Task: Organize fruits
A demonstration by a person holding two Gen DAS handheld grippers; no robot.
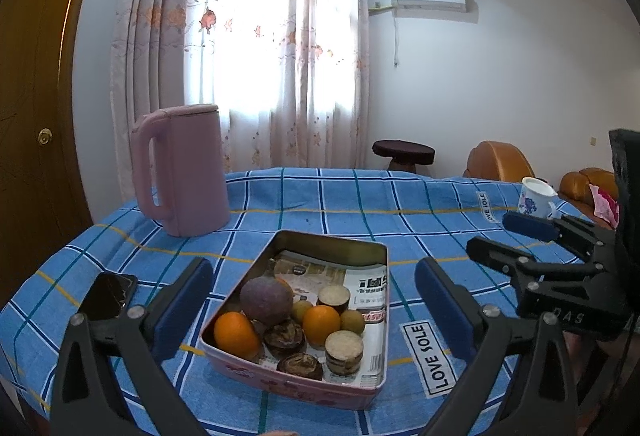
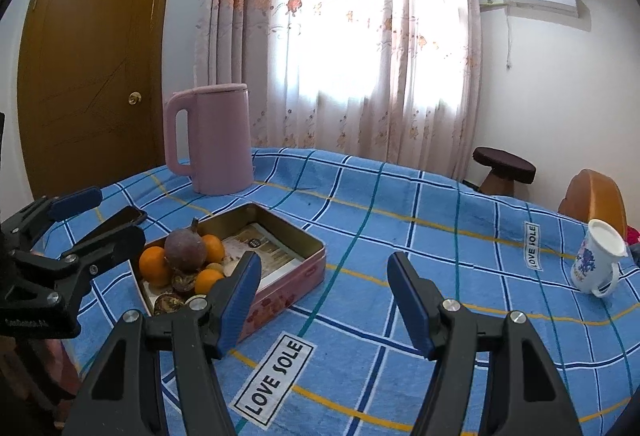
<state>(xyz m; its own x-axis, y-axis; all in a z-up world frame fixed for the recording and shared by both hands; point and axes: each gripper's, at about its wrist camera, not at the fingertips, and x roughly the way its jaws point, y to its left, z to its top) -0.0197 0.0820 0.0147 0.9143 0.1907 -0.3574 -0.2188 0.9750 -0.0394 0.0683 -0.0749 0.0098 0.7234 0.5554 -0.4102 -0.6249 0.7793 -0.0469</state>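
A pink metal tin (image 1: 296,390) lined with newspaper sits on the blue checked tablecloth. It holds a purple round fruit (image 1: 266,300), oranges (image 1: 236,334), small brown fruits and cut sugarcane pieces (image 1: 344,350). My left gripper (image 1: 314,300) is open and empty, hovering over the tin with a finger on either side of it. In the right wrist view the tin (image 2: 280,292) lies left of my right gripper (image 2: 324,290), which is open and empty above the bare cloth. The right gripper also shows in the left wrist view (image 1: 508,240), and the left gripper in the right wrist view (image 2: 104,216).
A pink kettle (image 1: 184,172) stands at the back left. A black phone (image 1: 108,294) lies left of the tin. A white floral mug (image 2: 596,262) stands at the far right. A stool and brown chairs are beyond the table.
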